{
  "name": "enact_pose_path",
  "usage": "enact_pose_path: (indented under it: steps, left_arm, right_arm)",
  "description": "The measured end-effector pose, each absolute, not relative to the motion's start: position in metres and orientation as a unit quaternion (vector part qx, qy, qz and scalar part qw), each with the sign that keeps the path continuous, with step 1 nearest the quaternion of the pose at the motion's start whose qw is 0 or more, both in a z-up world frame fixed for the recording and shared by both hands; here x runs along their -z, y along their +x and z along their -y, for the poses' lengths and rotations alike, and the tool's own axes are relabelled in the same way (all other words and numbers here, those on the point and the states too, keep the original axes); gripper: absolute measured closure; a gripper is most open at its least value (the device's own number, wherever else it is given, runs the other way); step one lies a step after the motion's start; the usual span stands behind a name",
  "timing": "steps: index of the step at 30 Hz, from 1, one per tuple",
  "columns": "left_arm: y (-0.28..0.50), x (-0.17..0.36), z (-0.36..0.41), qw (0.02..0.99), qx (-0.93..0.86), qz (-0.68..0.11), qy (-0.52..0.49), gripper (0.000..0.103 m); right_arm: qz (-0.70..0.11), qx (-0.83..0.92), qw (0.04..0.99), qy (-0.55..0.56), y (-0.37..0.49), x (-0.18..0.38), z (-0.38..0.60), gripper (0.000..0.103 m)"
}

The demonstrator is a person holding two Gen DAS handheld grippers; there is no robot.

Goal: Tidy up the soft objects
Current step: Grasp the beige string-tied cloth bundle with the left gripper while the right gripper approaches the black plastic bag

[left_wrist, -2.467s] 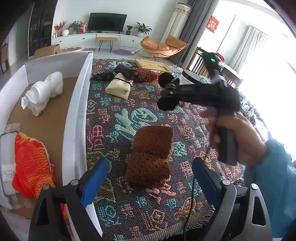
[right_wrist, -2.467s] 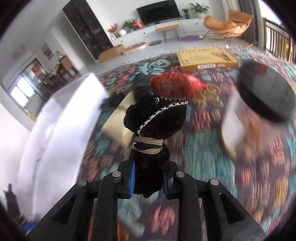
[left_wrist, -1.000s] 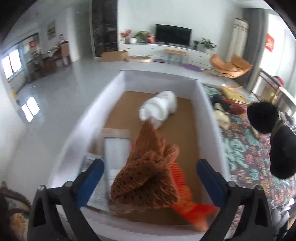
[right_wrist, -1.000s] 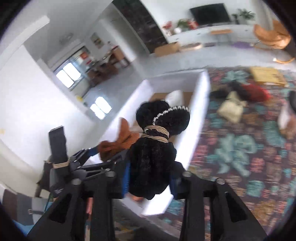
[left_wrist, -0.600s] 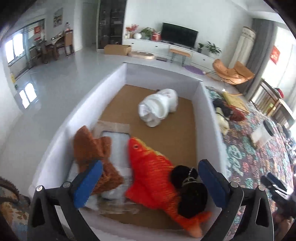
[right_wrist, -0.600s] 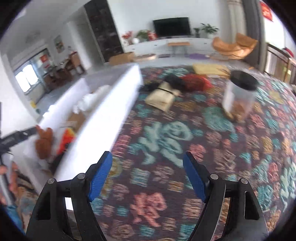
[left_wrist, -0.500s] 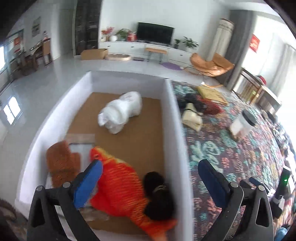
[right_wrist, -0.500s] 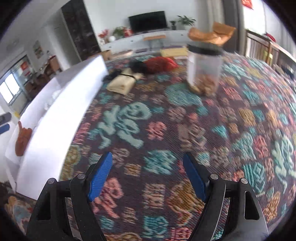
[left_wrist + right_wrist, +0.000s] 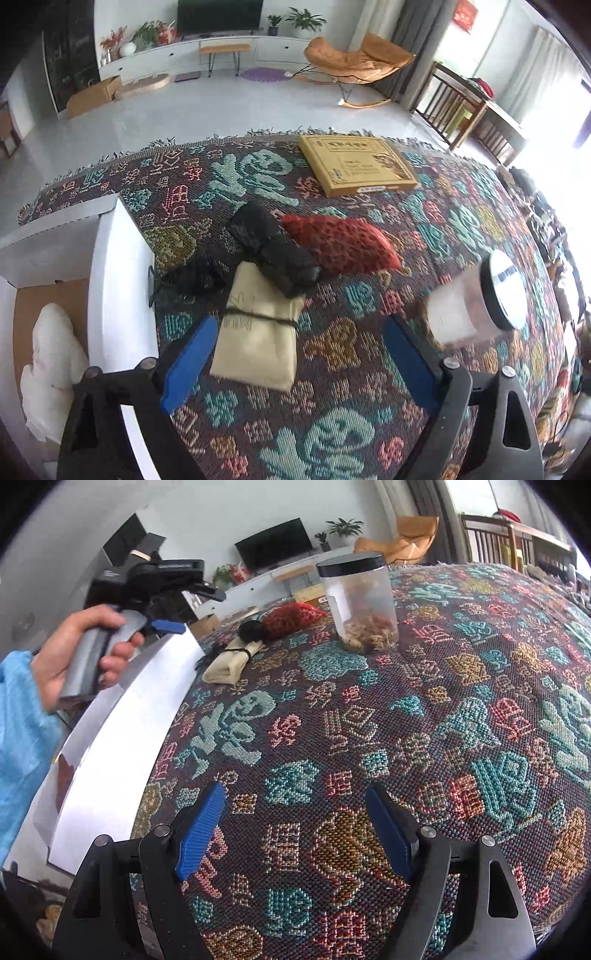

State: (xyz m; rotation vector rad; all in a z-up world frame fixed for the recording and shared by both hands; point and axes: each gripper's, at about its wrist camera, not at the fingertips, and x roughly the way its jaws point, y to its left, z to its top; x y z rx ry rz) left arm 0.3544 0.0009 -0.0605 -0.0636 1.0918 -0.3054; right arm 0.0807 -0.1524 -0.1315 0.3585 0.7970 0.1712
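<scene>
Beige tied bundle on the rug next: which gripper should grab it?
Left. The left gripper is open, with the beige bundle just ahead between its fingers. The right gripper, also open, faces bare rug, far from the bundle.

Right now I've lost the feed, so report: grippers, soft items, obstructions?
Both grippers open, left, right. Beige bundle, black roll, red pouch on rug, outside box. Jar standing right of them.

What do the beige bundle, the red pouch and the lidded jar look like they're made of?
Beige bundle: seemingly matte woven cloth, folded flat and cinched by a dark cord. Red pouch: soft fabric with a dark speckled or mesh pattern; exact weave unclear. Jar: clear, probably plastic, since brownish contents show through its wall, with a smooth black lid.
</scene>
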Motion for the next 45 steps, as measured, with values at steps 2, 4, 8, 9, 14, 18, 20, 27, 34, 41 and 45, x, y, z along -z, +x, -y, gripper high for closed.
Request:
enact_pose_path:
  steps: [2,4,8,9,14,18,20,27,34,41,45]
  left_arm:
    - [0.379,0.076,0.003,0.841,0.128,-0.524,-0.037,0.021]
    - [0.401,0.093,0.011,0.838,0.114,-0.533,-0.031,0.024]
    - [0.43,0.121,0.022,0.84,0.072,-0.537,-0.013,0.024]
    - [0.436,0.13,0.023,0.84,0.064,-0.539,-0.02,0.024]
    - [0.426,0.146,0.02,0.84,0.085,-0.533,-0.047,0.055]
    - [0.381,0.121,0.023,0.852,0.143,-0.504,-0.021,0.059]
    - [0.346,0.114,0.029,0.841,0.181,-0.51,-0.009,0.059]
    - [0.199,0.122,0.098,0.801,0.31,-0.507,0.068,0.059]
    - [0.156,0.125,0.139,0.779,0.344,-0.519,0.074,0.032]
    - [0.207,0.075,0.07,0.837,0.273,-0.462,0.107,0.014]
    - [0.254,0.092,0.035,0.832,0.218,-0.49,0.145,0.011]
  right_arm:
    - [-0.386,-0.084,0.898,0.196,0.082,0.136,0.159,0.022]
    - [-0.382,-0.087,0.894,0.219,0.082,0.137,0.166,0.022]
    - [-0.376,-0.091,0.887,0.25,0.081,0.14,0.175,0.022]
    - [-0.375,-0.091,0.886,0.256,0.082,0.14,0.177,0.022]
    - [-0.372,-0.087,0.881,0.279,0.082,0.141,0.184,0.022]
    - [-0.358,-0.078,0.884,0.29,0.078,0.139,0.19,0.022]
    - [-0.346,-0.071,0.887,0.297,0.074,0.136,0.194,0.022]
    - [-0.295,-0.034,0.893,0.337,0.054,0.129,0.218,0.021]
    - [-0.252,0.012,0.876,0.411,0.031,0.135,0.254,0.017]
    - [-0.26,0.008,0.872,0.416,0.034,0.136,0.254,0.017]
    - [-0.268,0.005,0.867,0.42,0.039,0.139,0.254,0.017]
